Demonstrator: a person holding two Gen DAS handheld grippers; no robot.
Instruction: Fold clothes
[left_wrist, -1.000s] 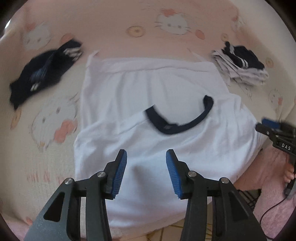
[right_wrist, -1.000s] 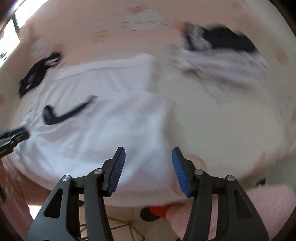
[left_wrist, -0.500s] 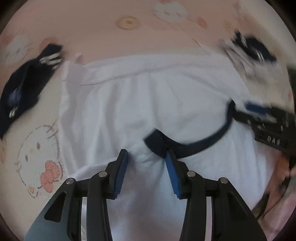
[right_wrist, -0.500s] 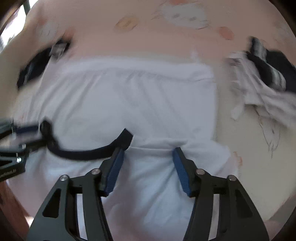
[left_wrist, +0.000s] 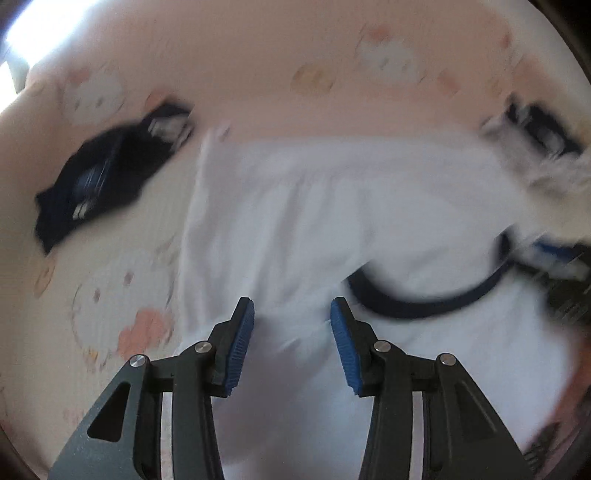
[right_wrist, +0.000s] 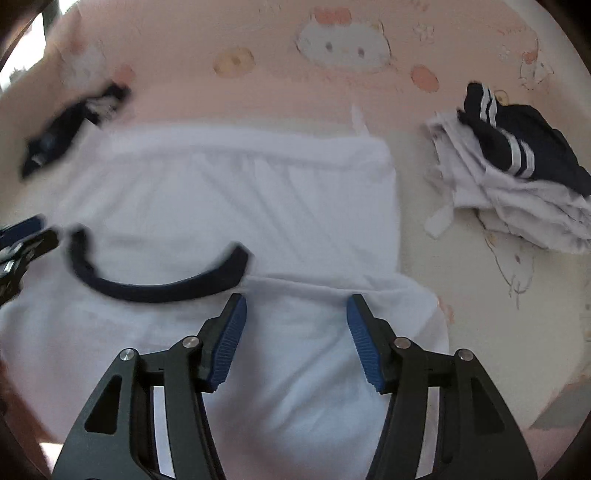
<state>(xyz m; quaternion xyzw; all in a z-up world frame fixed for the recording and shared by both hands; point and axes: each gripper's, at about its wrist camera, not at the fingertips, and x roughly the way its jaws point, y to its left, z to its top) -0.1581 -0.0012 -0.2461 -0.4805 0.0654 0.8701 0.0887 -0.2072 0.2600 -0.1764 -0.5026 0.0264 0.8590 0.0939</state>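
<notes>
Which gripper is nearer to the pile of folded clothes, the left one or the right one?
Right. The right gripper hovers over the white shirt on the side facing the pile. The left gripper is over the shirt's opposite side, farther from the pile.

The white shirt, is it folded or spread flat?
Partly folded: the white shirt has its collar end lying over its middle.

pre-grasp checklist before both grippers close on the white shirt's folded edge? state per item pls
1. Left gripper open: ok.
2. Right gripper open: ok.
3. White shirt spread flat on the bedsheet: ok.
4. Navy collar outside the right gripper's jaws: ok, it sits beside the left finger.
5. Pads touching fabric: cannot tell, left view blurred.
6. Folded pile and dark garment off the shirt: ok.
</notes>
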